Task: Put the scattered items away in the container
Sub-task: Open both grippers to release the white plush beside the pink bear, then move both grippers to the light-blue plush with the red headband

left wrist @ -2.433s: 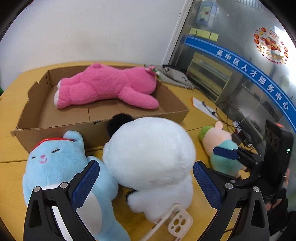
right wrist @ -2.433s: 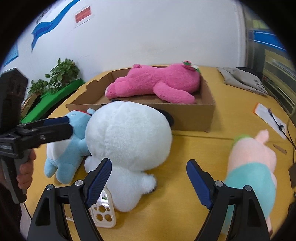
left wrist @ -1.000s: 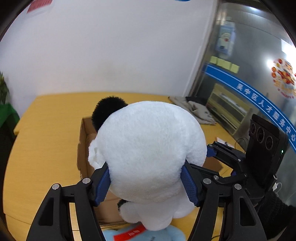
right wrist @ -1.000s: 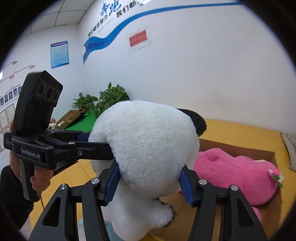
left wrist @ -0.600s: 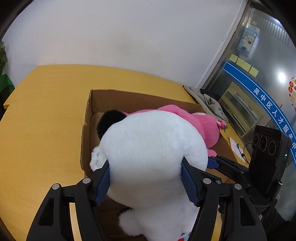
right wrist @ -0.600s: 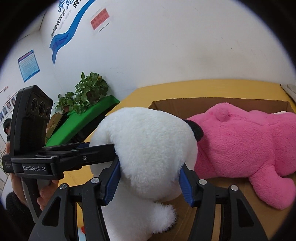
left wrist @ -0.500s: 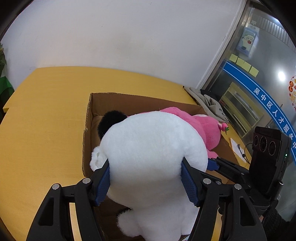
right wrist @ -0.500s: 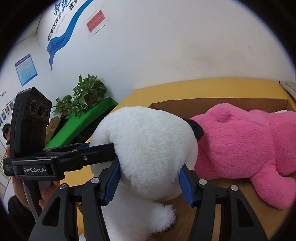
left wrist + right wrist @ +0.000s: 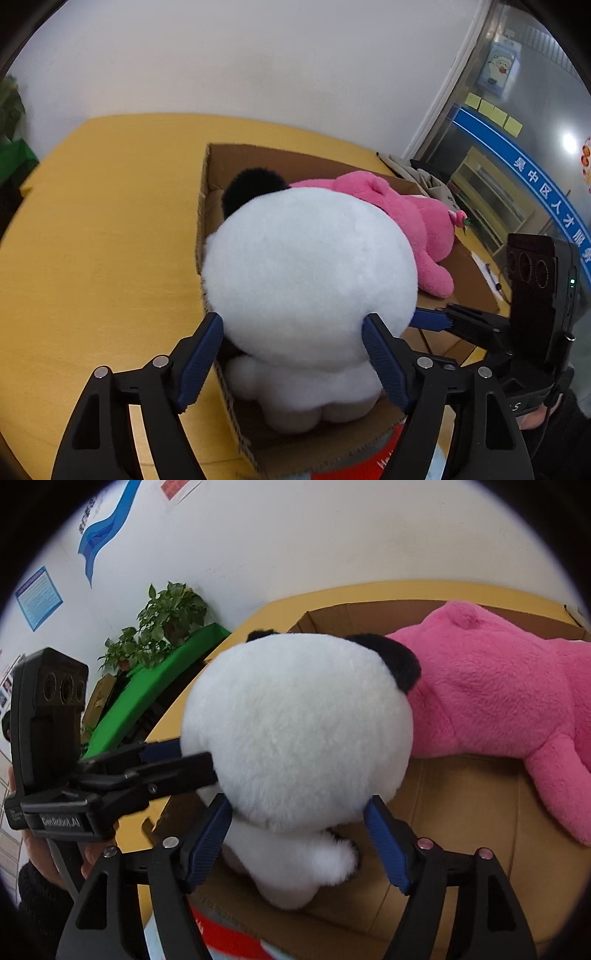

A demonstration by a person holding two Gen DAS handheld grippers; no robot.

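A big white plush panda (image 9: 310, 273) with black ears sits inside the left end of the cardboard box (image 9: 229, 158), next to a pink plush bear (image 9: 417, 225) lying in it. It also shows in the right wrist view (image 9: 295, 723), beside the pink bear (image 9: 502, 709). My left gripper (image 9: 291, 350) straddles the panda's neck from behind, jaws spread and just off the fur. My right gripper (image 9: 299, 834) straddles it from the other side, jaws also apart. Each gripper shows in the other's view.
The box stands on a yellow table (image 9: 96, 229). A blue plush with a red band (image 9: 229, 941) lies just in front of the box's near wall. Grey cloth (image 9: 410, 166) lies behind the box. Potted plants and a green bench (image 9: 162, 672) stand at the left.
Both grippers carried the panda from the table up and over into the box and set it down. The jaws have now widened and slipped off its head toward the neck.
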